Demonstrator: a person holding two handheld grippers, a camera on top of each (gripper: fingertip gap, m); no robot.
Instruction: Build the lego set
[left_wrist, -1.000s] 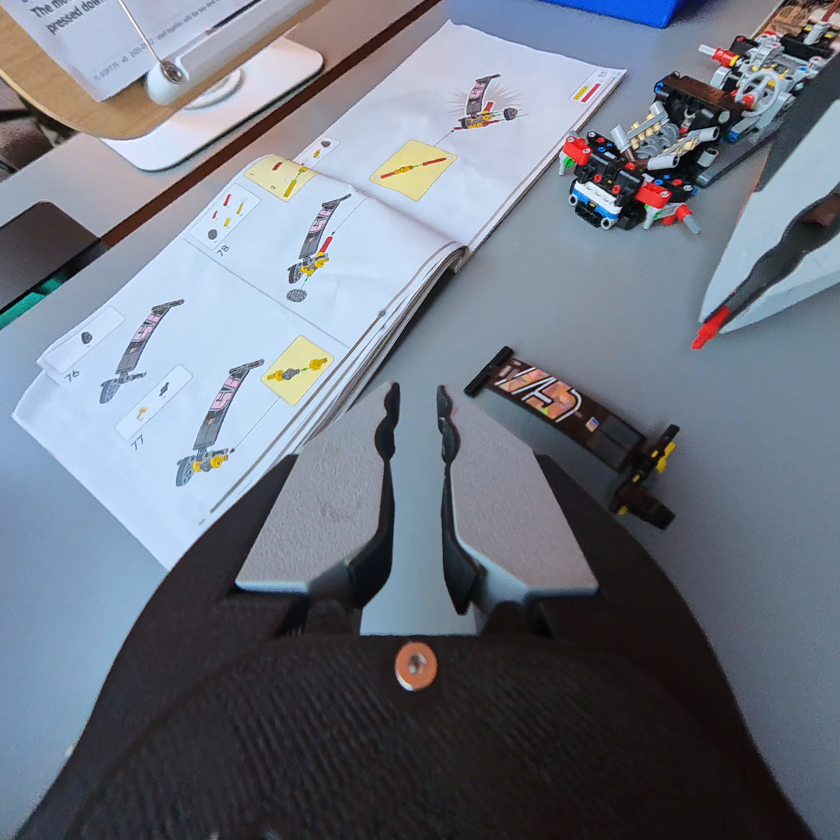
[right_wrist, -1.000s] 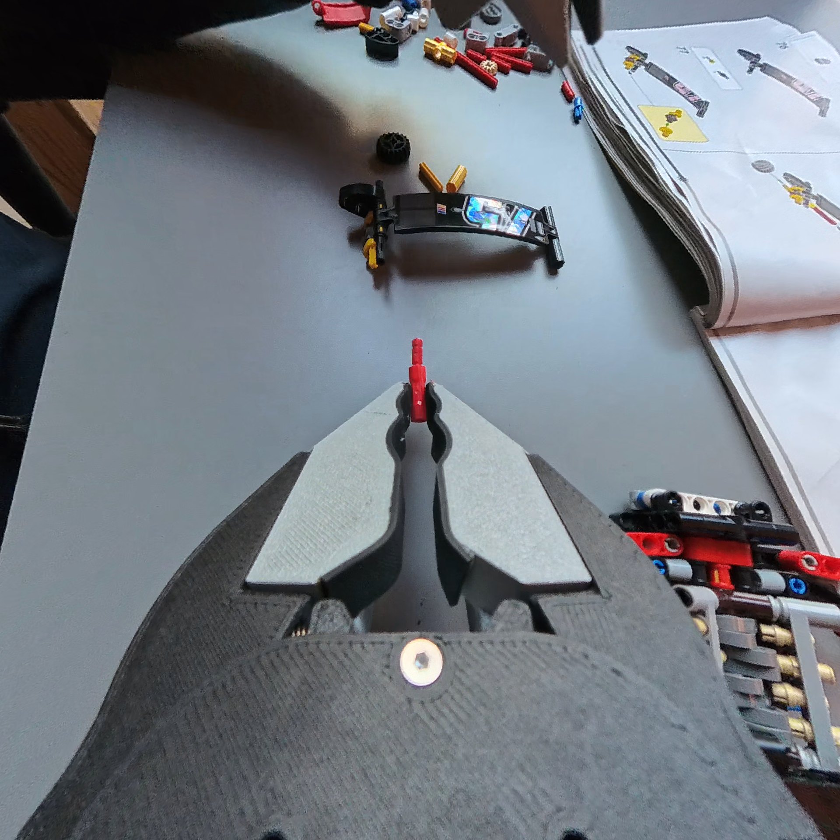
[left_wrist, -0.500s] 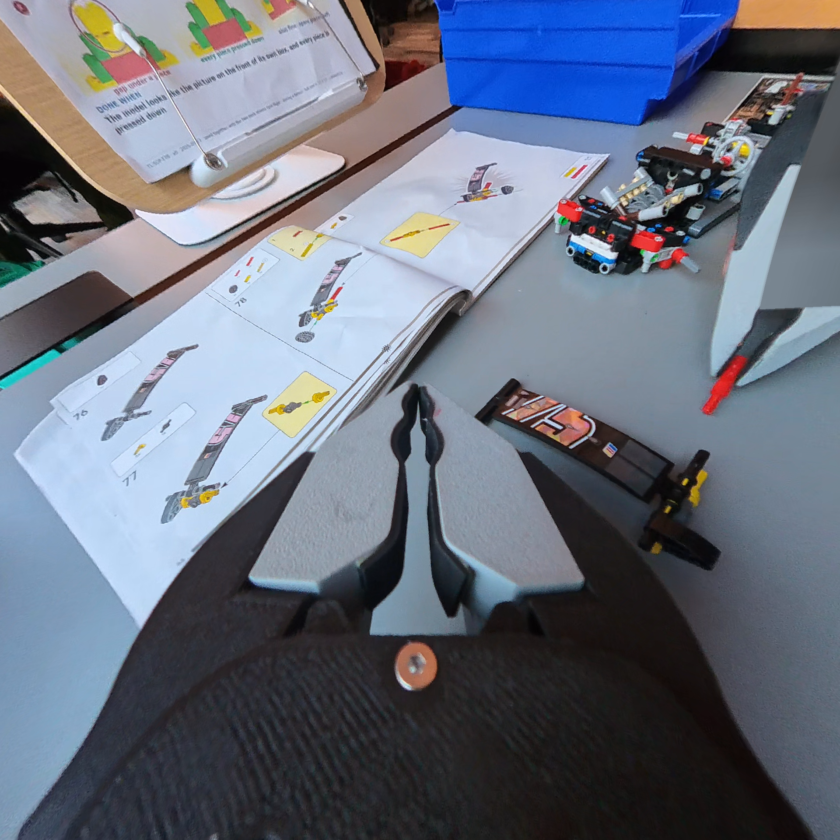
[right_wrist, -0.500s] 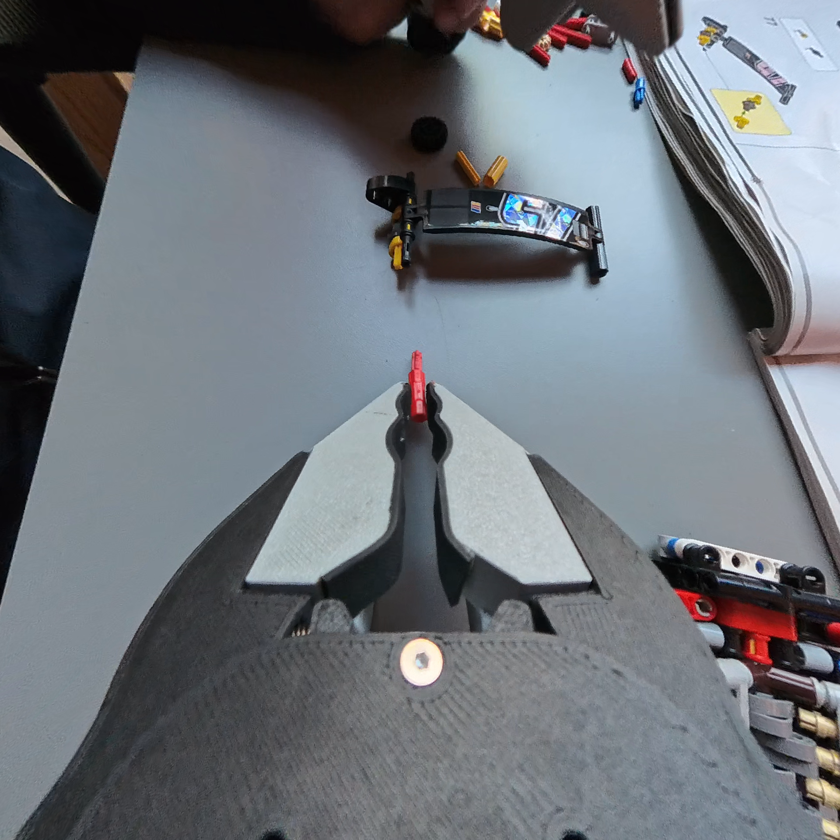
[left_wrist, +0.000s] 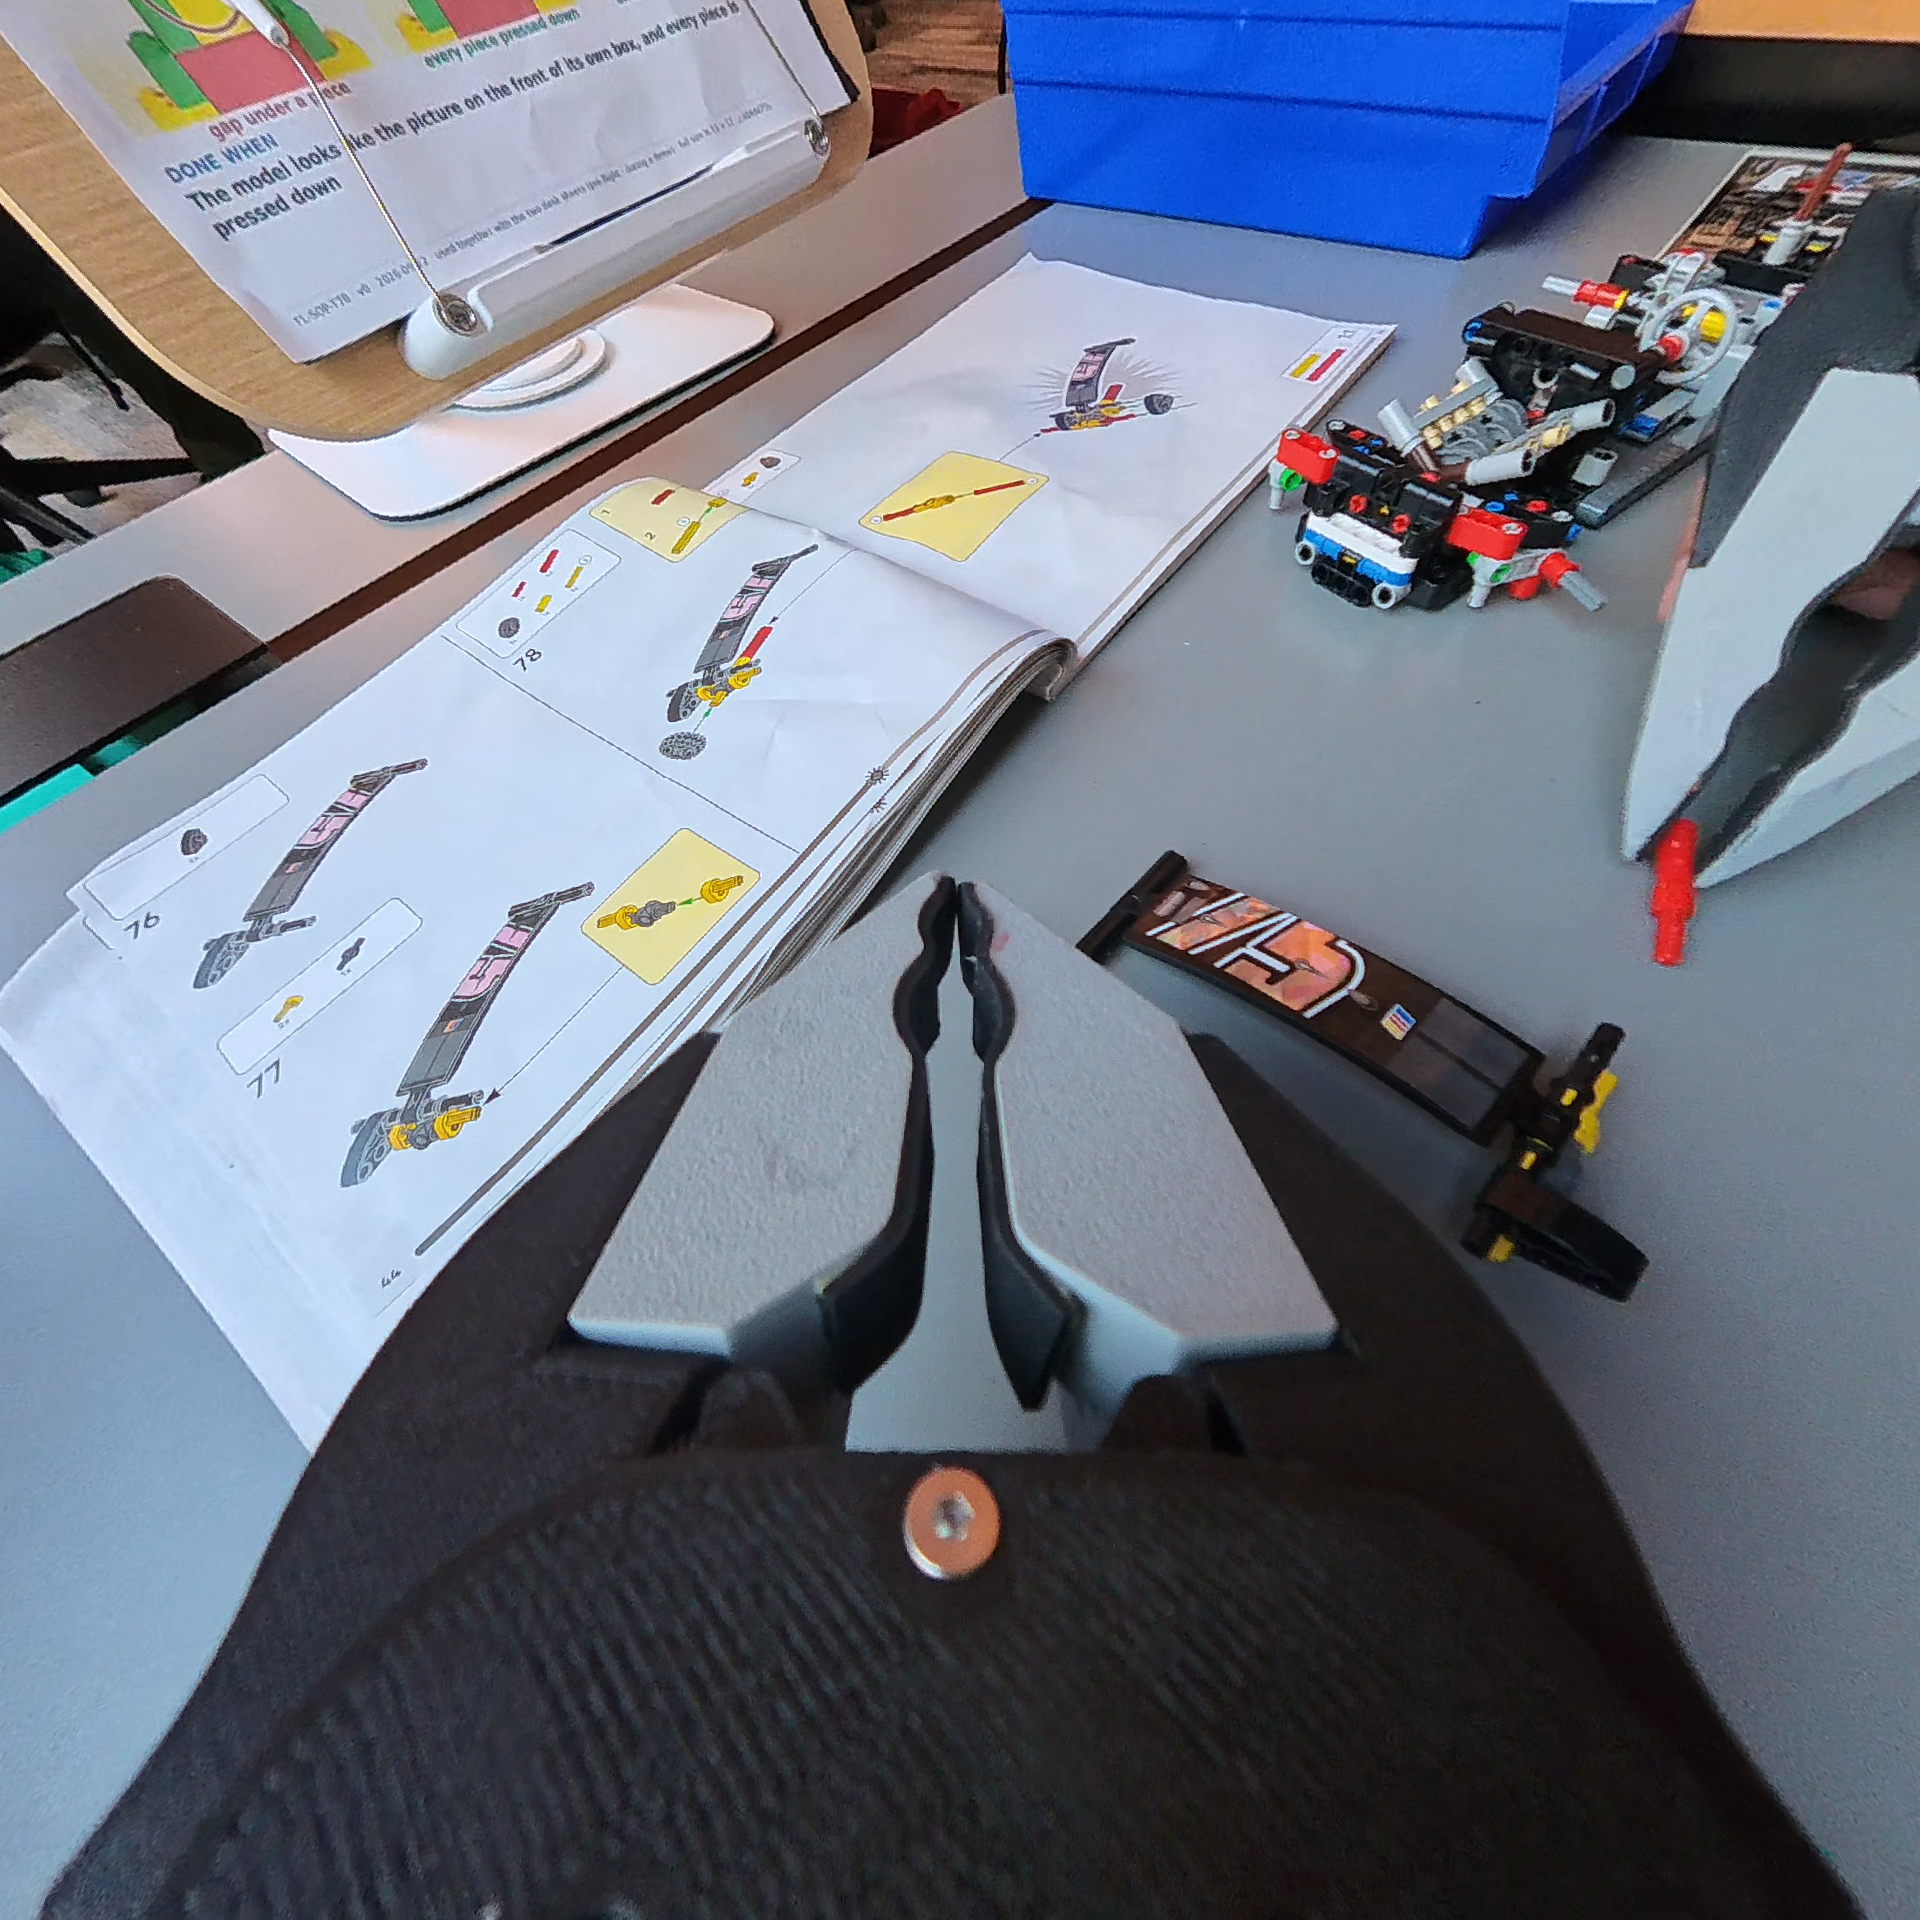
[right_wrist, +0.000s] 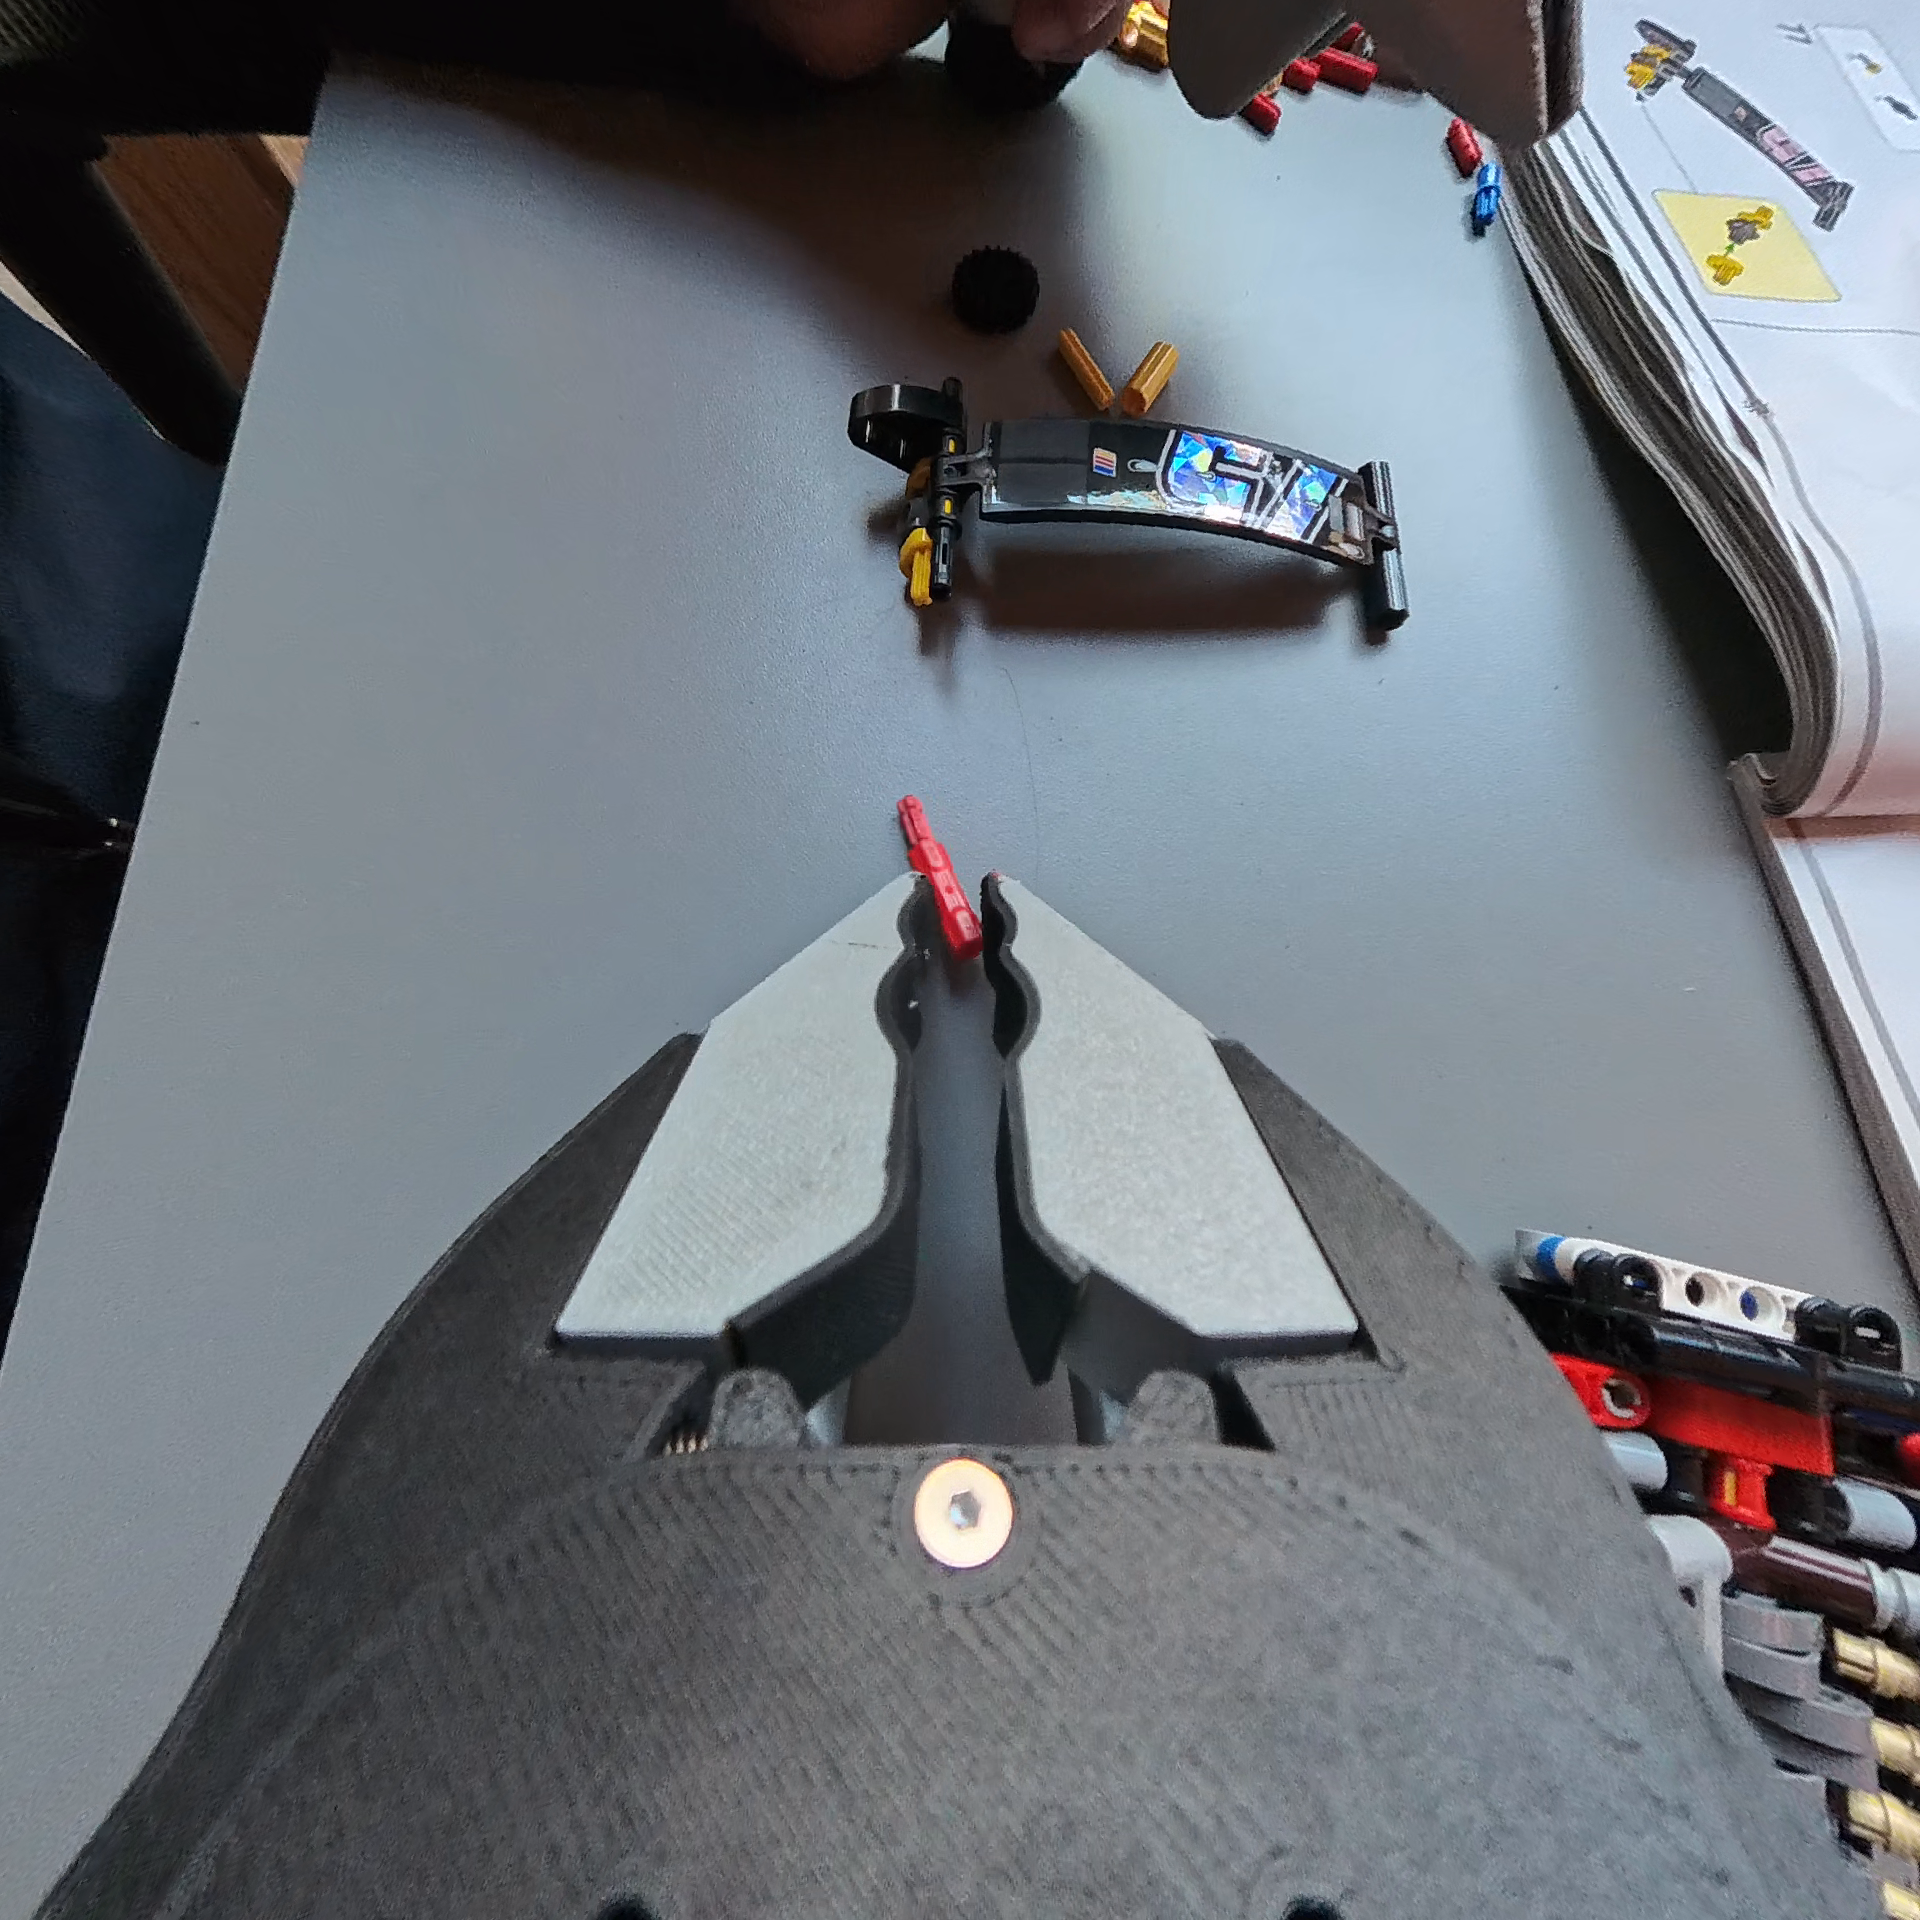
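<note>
Tilting red pin (right_wrist: 940, 888), fingers (right_wrist: 1003, 914) parted

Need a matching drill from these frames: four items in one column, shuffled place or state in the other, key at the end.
Column 1
1. red pin
2. left gripper
3. instruction booklet
4. black gear

Column 2
A. lying open on the grey table
B. fingertips together, nothing between them
C. tilted between the fingertips of the right gripper
D. loose on the table beyond the black curved panel, near two tan pins

Pairs: 1-C, 2-B, 3-A, 4-D
</note>
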